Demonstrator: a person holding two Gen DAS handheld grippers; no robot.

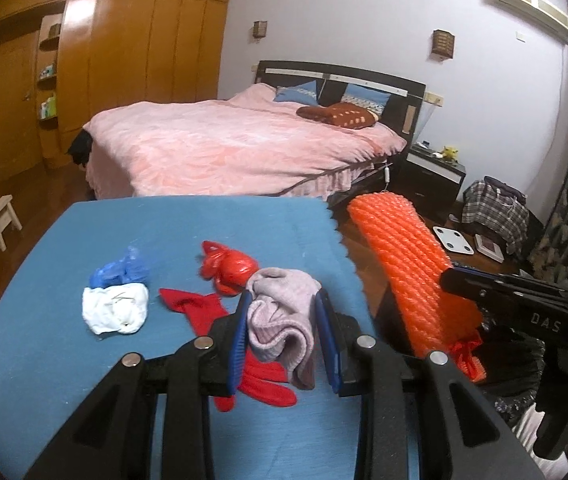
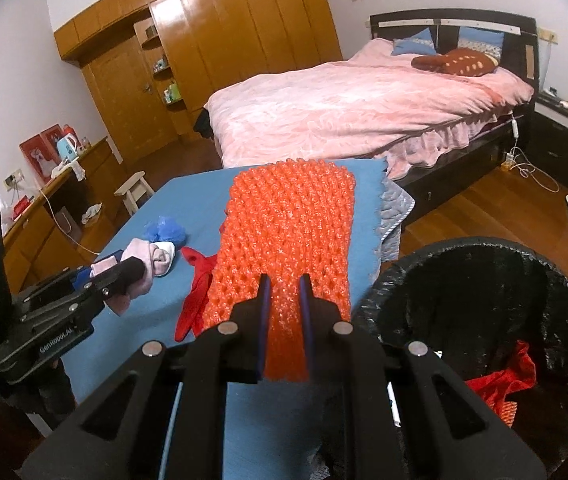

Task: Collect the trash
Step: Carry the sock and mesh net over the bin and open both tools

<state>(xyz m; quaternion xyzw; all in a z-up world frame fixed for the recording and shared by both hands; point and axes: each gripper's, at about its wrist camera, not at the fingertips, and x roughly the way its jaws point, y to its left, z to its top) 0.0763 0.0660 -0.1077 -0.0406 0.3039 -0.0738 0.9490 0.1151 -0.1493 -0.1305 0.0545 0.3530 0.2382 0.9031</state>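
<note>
Trash is held in both grippers above a blue-covered table [image 1: 84, 360]. A pale pink knitted sock [image 1: 280, 320] is pinched between the blue pads of the left gripper [image 1: 284, 312], its cuff drooping below the jaws, which are kept narrow around the fabric. A long strip of orange foam netting [image 2: 291, 240] is clamped at its near end by the right gripper [image 2: 284, 284], whose jaws are drawn almost together; the strip is seen stretching forward and away from the fingers, over the table's right edge. In the left wrist view the same netting [image 1: 399, 264] is seen beside the table, with the right gripper [image 1: 463, 276] closed on its lower part. Left on the table are a red cloth [image 1: 200, 304], a crumpled red plastic bag [image 1: 228, 268], a blue plastic bag [image 1: 124, 272] and a white wad [image 1: 116, 308] just beside it. A bin lined with a black bag [image 2: 483, 320] is placed at the right of the table, and red and orange scraps [image 2: 499, 388] are seen inside it. A bed with a pink cover [image 2: 343, 108] is seen beyond.
</note>
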